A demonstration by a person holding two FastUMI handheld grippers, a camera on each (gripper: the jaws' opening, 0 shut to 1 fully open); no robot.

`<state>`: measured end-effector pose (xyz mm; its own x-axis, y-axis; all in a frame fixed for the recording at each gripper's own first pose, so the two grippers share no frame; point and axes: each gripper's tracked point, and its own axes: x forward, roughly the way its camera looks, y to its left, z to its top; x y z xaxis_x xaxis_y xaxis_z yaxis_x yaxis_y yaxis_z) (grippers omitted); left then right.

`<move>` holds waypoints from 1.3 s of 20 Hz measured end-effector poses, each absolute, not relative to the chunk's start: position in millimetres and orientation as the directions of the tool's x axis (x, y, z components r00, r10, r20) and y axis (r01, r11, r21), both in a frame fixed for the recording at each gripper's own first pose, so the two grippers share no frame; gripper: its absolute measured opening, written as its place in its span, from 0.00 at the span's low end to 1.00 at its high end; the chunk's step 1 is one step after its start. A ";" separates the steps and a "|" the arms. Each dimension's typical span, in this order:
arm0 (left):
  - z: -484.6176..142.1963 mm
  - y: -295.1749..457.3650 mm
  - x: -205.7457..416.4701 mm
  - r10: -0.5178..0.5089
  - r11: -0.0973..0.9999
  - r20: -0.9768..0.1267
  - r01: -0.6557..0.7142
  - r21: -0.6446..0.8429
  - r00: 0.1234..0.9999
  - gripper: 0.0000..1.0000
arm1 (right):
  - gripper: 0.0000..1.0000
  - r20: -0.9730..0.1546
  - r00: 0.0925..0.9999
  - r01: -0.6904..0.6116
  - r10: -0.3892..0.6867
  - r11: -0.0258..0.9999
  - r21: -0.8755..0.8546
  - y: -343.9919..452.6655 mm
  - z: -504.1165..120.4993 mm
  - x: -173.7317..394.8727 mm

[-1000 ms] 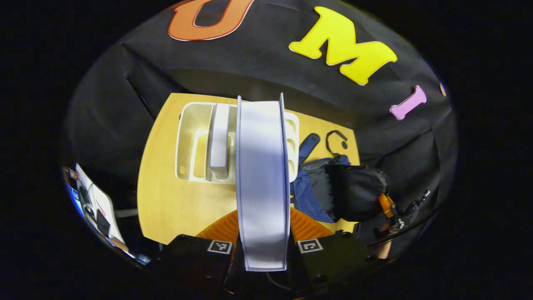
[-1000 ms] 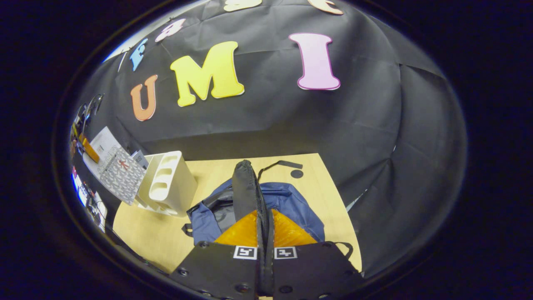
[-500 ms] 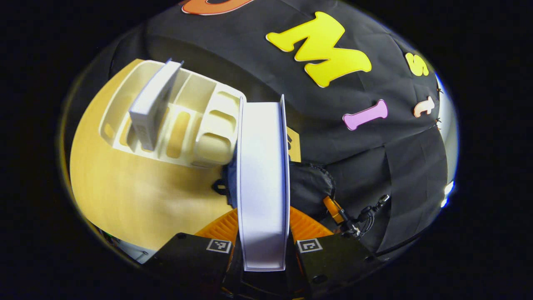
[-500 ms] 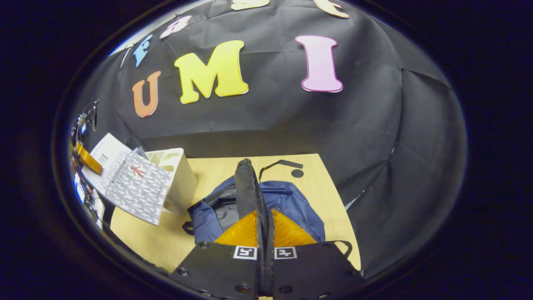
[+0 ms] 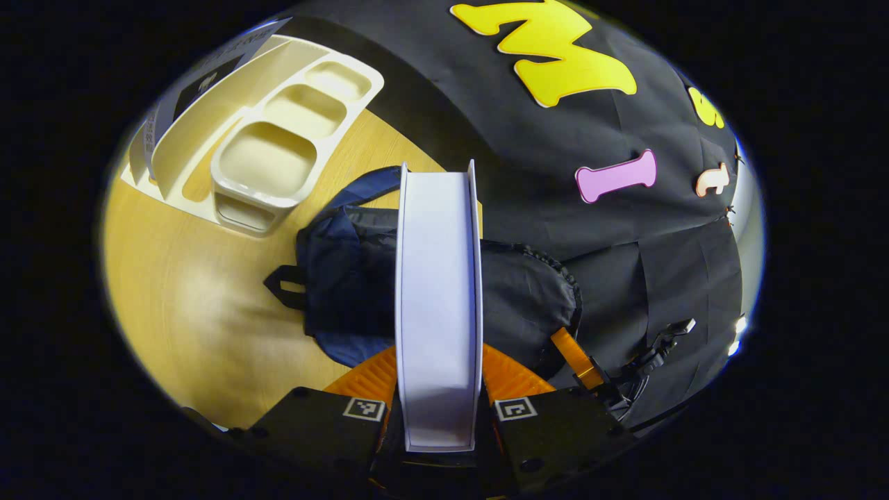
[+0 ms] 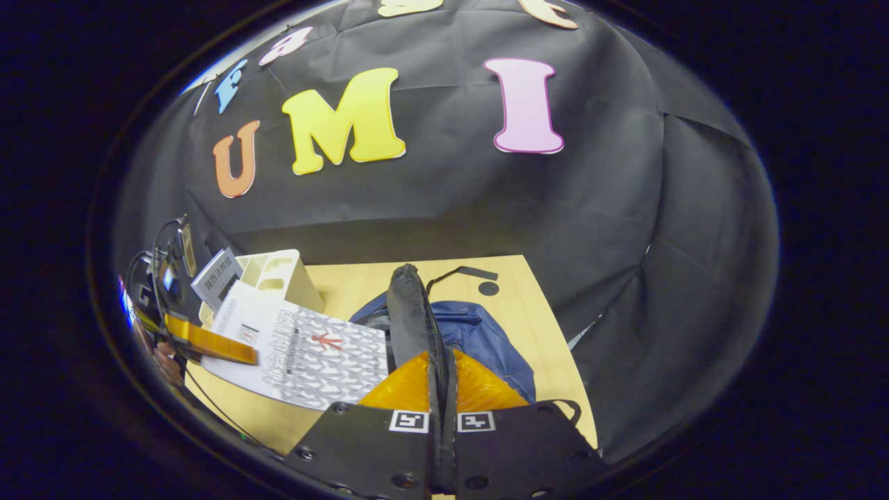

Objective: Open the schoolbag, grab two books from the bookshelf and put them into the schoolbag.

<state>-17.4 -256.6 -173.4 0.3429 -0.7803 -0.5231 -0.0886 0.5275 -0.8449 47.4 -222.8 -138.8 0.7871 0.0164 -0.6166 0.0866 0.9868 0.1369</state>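
Observation:
My left gripper [image 5: 437, 389] is shut on a white book [image 5: 436, 305], held edge-on above the blue and black schoolbag [image 5: 347, 278]. In the right gripper view the same book [image 6: 312, 357] shows its grey patterned cover, held by the left gripper's orange finger [image 6: 208, 340] just left of the bag. My right gripper [image 6: 441, 389] is shut on the schoolbag's black flap [image 6: 410, 312] and holds it up, above the blue schoolbag [image 6: 486, 333]. The cream bookshelf [image 5: 271, 139] stands at the table's back left with a second book [image 5: 208, 76] in it; the right gripper view shows this bookshelf [image 6: 281, 274] and its book [image 6: 217, 276].
The wooden table [image 5: 180, 305] carries the shelf and the bag. A black strap and a small round black piece [image 6: 488, 287] lie behind the bag. A hand [image 6: 163, 357] holds the left gripper at the far left of the right gripper view.
The left gripper has carried the white book from in front of the bookshelf rightward to just over the schoolbag. The right gripper has kept the flap raised, almost still.

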 end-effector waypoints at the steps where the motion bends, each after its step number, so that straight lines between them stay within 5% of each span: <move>1: -182.6 -264.4 -15.4 -0.783 0.518 -0.515 -0.094 -0.850 0.349 0.43 | 0.00 -0.617 0.787 0.088 0.015 0.987 0.137 -224.0 -138.4 46.9; 10: -236.9 -335.8 -7.9 -0.825 0.483 -0.454 0.003 -0.875 0.336 0.43 | 0.02 -0.611 0.791 0.080 0.014 0.989 0.127 -226.3 -122.9 54.6; 20: -277.2 -400.2 7.4 -0.872 0.338 -0.348 -0.091 -0.937 0.345 0.43 | 0.00 -0.611 0.792 0.043 0.026 0.994 0.098 -213.1 -116.0 64.4; 21: -281.1 -403.7 8.1 -0.876 0.321 -0.339 -0.111 -0.941 0.343 0.36 | 0.00 -0.610 0.792 0.039 0.028 0.995 0.096 -211.8 -116.0 65.5; 22: -286.8 -407.1 7.6 -0.875 0.324 -0.348 -0.126 -0.938 0.337 0.43 | 0.00 -0.611 0.791 0.037 0.028 0.995 0.094 -211.2 -116.0 66.1; 26: -292.5 -412.5 5.8 -0.892 0.296 -0.335 -0.166 -0.940 0.303 0.47 | 0.01 -0.617 0.786 0.037 0.035 0.994 0.104 -210.4 -120.4 66.7</move>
<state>5.8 -412.5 -292.5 0.3026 -0.8924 -0.3347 -0.1664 0.2963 -0.9405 66.7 -210.4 -120.4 0.7862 0.0353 -0.6169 0.0371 0.9939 0.1042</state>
